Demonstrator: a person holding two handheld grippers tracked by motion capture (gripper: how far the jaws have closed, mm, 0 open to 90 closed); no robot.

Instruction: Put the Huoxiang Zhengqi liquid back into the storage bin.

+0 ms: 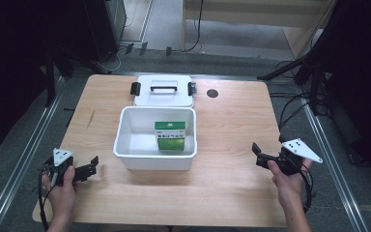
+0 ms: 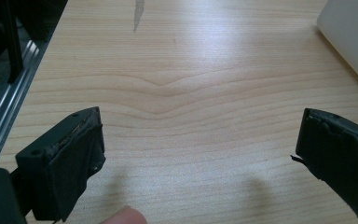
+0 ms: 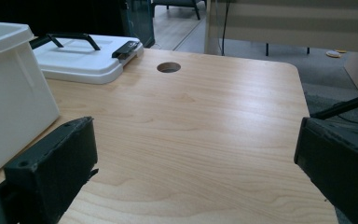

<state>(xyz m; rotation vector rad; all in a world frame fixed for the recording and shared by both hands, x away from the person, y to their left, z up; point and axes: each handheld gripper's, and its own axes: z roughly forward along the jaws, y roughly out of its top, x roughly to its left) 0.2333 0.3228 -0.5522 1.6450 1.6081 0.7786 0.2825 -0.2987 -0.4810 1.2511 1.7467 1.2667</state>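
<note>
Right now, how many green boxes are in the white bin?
2. One green box stands toward the bin's far wall, right of centre; the second green box lies just in front of it, nearer the person. The white bin walls may hide more.

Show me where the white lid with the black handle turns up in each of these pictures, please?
High view: the white lid lies flat at the table's far edge, just behind the open white bin.
Left gripper view: the lid is not in this picture.
Right gripper view: the lid lies upper left, behind the bin's wall.
Shared landmark: the round hole in the tabletop beside the lid.
</note>
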